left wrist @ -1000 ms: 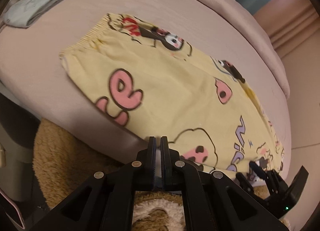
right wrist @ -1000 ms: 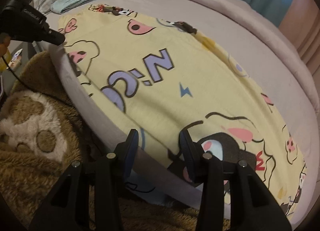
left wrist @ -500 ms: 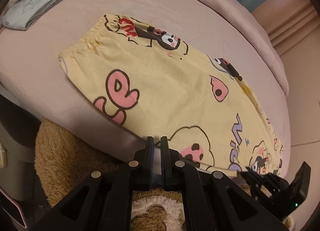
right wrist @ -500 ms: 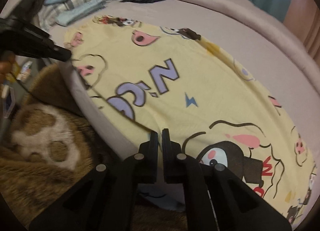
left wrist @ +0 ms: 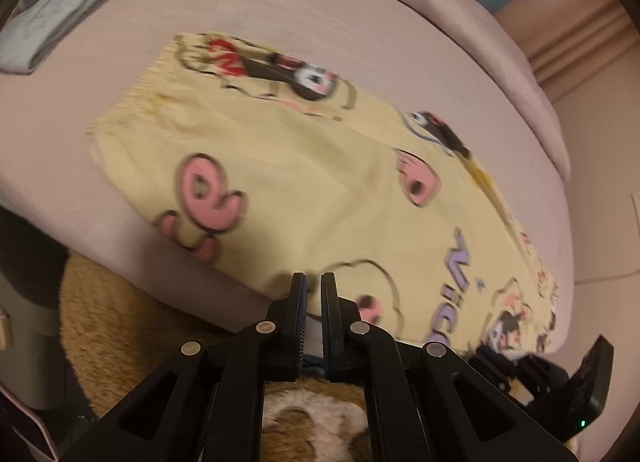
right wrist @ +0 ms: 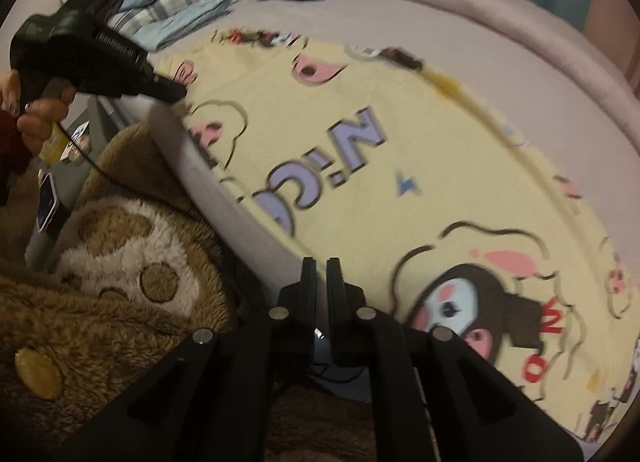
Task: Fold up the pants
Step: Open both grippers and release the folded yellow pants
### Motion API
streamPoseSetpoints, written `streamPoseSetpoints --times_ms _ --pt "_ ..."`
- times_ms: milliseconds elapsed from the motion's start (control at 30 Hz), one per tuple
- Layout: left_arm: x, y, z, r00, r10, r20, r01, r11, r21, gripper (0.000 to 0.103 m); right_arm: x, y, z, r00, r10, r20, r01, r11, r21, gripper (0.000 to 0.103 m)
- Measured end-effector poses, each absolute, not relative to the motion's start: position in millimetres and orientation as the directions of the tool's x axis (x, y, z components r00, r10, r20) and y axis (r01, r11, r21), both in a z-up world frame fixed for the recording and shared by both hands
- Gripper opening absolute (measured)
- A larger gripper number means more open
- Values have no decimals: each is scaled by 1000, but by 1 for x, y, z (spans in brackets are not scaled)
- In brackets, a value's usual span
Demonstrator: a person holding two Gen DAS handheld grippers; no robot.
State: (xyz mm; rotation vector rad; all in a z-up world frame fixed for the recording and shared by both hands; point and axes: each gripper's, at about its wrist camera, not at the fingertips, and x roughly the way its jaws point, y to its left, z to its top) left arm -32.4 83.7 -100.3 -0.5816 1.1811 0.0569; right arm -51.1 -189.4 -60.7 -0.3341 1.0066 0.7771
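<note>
Since a second ago the right gripper (right wrist: 320,274) closed on the pants (right wrist: 400,166) hem at the bed (right wrist: 440,22) edge, its jaws now opening slightly. Left gripper (left wrist: 312,290) pinches the same edge, shut. Lift both edges together, evenly, keeping the cloth taut.

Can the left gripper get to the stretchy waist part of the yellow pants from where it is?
Probably yes. The left gripper is at the near edge; only flat yellow pants lie between it and the waistband.

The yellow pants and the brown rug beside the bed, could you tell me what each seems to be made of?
The yellow pants look like thin matte woven or knit fabric, probably cotton: they lie limp, with a gathered waistband. The brown rug looks like plush synthetic fleece, its pile long and fuzzy.
</note>
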Motion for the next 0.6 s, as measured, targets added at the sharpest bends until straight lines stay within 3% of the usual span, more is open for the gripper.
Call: streamPoseSetpoints --times_ms 100,133,433,600 --pt "-29 69 -97 393 -279 -876 -285 869 -405 2 -47 -194 -61 335 388 -859 -695 717 53 44" --pt "-27 65 -96 396 -290 -871 -266 872 -411 2 -45 -195 -63 344 375 -861 -689 724 40 51" --pt "-16 53 -99 384 -289 -877 -238 887 -396 2 -47 -175 -82 396 297 -869 -737 668 -107 48" --pt "-19 55 -107 355 -283 -891 -266 883 -387 2 -43 -171 -85 413 296 -861 -734 668 -122 46"
